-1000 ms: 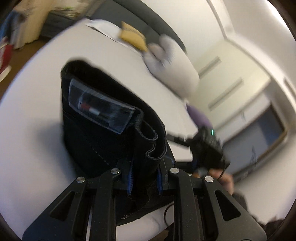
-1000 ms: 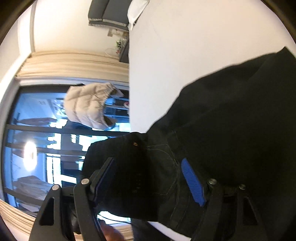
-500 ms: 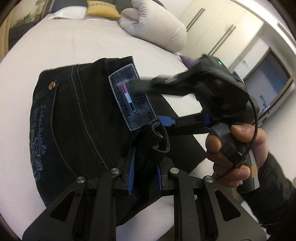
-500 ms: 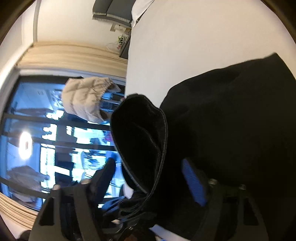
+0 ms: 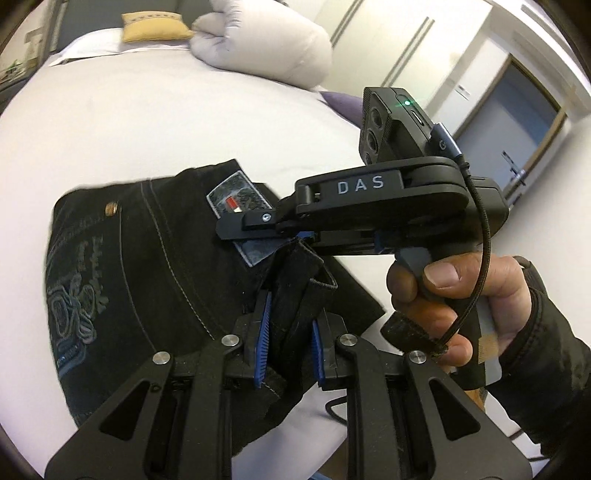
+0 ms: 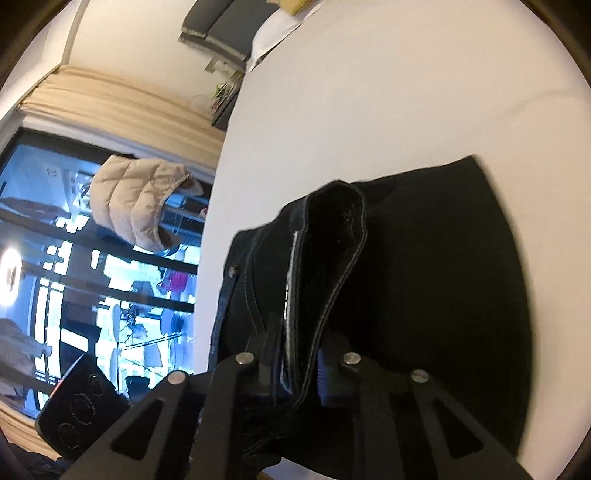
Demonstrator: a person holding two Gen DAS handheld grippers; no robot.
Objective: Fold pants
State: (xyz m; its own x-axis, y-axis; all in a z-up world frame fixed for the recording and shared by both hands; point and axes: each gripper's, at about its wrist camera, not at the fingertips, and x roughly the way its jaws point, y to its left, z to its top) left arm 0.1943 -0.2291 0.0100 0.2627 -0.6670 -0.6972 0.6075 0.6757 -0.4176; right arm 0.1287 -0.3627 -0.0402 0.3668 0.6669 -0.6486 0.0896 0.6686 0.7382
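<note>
Since the earlier frames, the right gripper (image 6: 291,365) has gone from jaws spread wide around the black pants (image 5: 147,266) to jaws closing on the waistband edge, with the cloth between its pads. The left gripper (image 5: 288,343) remains clamped narrow on a bunched fold of the same waistband, and the pants now lie flatter on the white bed (image 5: 129,122), back pocket and label patch facing up. In the left wrist view the right gripper (image 5: 295,236) sits just beside the left one, with the person's hand (image 5: 454,295) around its handle.

Recommended procedure: confirm both grips hold all layers of the waistband before lifting. Keep the two grippers level with each other so the fold line stays straight. Carry the waistband over the legs without dragging. Beyond the pants lie a grey rolled duvet (image 5: 266,40) and a yellow cushion (image 5: 155,26), well apart.
</note>
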